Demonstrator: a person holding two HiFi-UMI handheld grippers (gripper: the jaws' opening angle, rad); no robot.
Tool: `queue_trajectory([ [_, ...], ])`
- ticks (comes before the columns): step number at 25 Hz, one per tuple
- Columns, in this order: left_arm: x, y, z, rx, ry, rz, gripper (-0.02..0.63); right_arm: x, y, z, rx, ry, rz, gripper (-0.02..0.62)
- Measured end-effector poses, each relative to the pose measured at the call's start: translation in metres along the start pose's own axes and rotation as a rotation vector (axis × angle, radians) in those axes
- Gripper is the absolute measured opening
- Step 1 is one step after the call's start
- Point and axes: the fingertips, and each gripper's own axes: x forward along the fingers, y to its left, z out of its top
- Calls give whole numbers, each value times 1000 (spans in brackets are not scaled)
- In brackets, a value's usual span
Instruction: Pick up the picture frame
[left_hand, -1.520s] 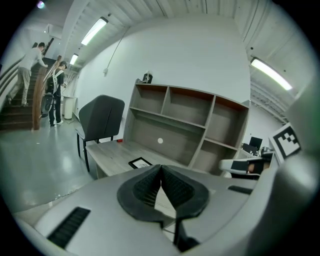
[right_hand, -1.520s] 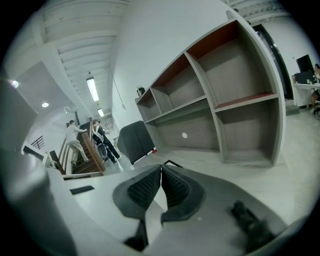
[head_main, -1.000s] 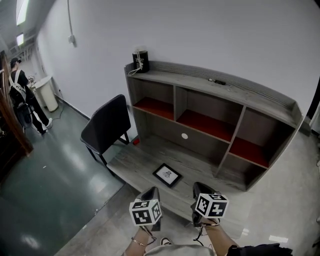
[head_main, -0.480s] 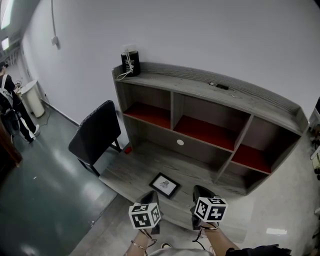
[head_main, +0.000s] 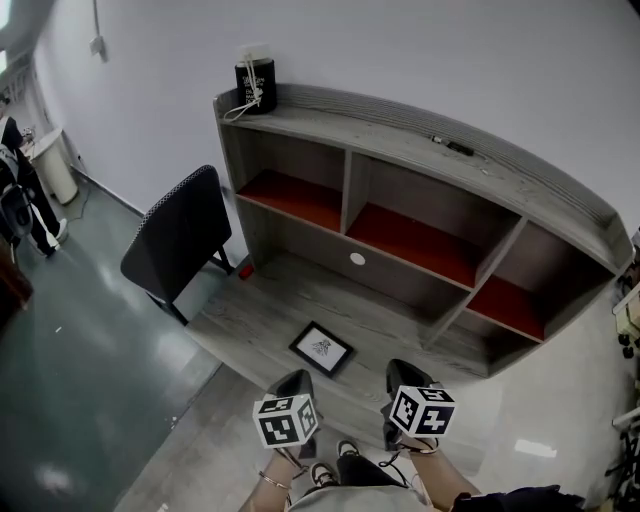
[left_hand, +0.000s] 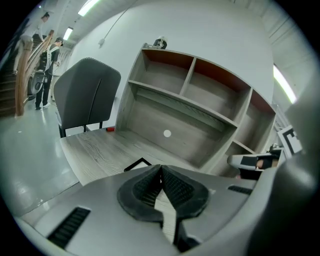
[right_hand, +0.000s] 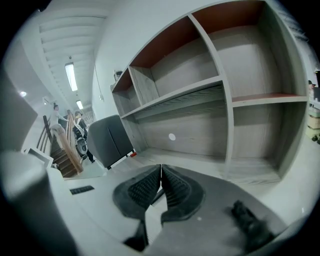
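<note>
Head view, 6 o'clock: L gripper (head_main: 296, 385) and R gripper (head_main: 402, 372) are held side by side, apart, both aimed toward 12 o'clock. A wrist with a bracelet (head_main: 272, 483) shows under the L one.

Own views: L jaws are pressed together with nothing between the pads. R jaws are likewise closed and empty.

Picture frame (head_main: 321, 349) lies flat on the lower deck of the shelf unit (head_main: 560, 215), just beyond the L gripper at its 12–1 o'clock and not touched by either tool.

Head view alone shows the whole frame. L gripper view gives only one dark corner of it above the jaws, plus the R gripper at 3 o'clock. In R gripper view I cannot make the frame out with certainty. It adds a staircase and persons at 9 o'clock.

Further out: chair (head_main: 178, 235) at 10 o'clock, a small red item (head_main: 244, 270) beside the unit's foot, and a black canister (head_main: 254, 85) on the top L end.
</note>
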Motion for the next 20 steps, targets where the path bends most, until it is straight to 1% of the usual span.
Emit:
queue_trajectory([
  [4,-1,0,1,-3,4,21,14,11,7,4,2,16,31,32],
  [8,0,4,12,13,-12,38,14,21,16,14,-8,0,60,32],
  [11,2,7,14,4,-15,45,14,27,17,12,-14,14,68,32],
  [20,21,10,5,-38,12,72,14,45,5,8,-20,69,82,32],
])
